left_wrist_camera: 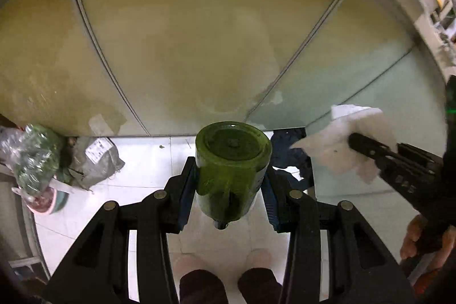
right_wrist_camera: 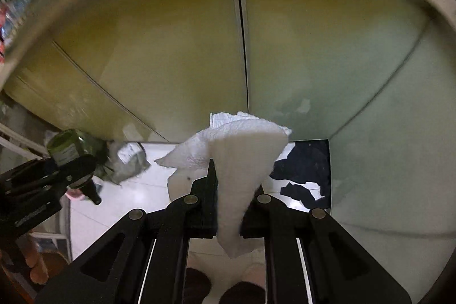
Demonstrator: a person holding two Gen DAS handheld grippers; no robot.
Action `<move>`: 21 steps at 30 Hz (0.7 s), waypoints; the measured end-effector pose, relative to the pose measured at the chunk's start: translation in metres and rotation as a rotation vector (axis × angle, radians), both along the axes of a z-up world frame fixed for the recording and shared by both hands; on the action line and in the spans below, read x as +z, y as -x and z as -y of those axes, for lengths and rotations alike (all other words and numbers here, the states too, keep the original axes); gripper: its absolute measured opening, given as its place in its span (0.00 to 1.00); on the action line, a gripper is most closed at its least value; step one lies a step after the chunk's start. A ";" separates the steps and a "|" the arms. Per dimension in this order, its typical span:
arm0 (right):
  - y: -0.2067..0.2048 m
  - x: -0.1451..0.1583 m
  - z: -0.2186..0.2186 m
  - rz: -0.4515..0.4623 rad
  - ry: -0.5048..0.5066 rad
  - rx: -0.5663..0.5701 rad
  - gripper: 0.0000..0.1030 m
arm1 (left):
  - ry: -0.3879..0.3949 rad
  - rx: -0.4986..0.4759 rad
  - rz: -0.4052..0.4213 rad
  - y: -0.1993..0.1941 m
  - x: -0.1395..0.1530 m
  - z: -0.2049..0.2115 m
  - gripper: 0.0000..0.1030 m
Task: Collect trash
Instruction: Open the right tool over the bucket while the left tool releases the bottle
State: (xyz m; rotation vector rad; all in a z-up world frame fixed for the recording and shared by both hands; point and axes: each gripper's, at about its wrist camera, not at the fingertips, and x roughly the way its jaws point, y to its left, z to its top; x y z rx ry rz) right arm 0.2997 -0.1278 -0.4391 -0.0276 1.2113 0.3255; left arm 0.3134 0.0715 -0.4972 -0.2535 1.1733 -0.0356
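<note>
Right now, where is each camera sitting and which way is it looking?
Left wrist view: sits on the left gripper, looks steeply down at cabinet fronts and floor; shows its fingers clamping a green bottle, the person's feet, a hand at right.
Right wrist view: sits on the right gripper, also looking steeply down; its fingers pinch a white paper towel.
Shared: bottle, towel, each other's gripper, grey bag, dark cloth.
</note>
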 end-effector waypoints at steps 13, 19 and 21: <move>-0.044 -0.131 -0.037 -0.101 -0.053 0.087 0.50 | 0.013 0.063 -0.044 -0.029 -0.107 -0.011 0.41; -0.049 -0.144 -0.025 -0.107 -0.057 0.053 0.52 | 0.031 0.032 -0.074 -0.045 -0.126 0.002 0.41; -0.049 -0.141 -0.020 -0.107 -0.056 0.043 0.52 | 0.046 0.017 -0.079 -0.050 -0.130 0.008 0.41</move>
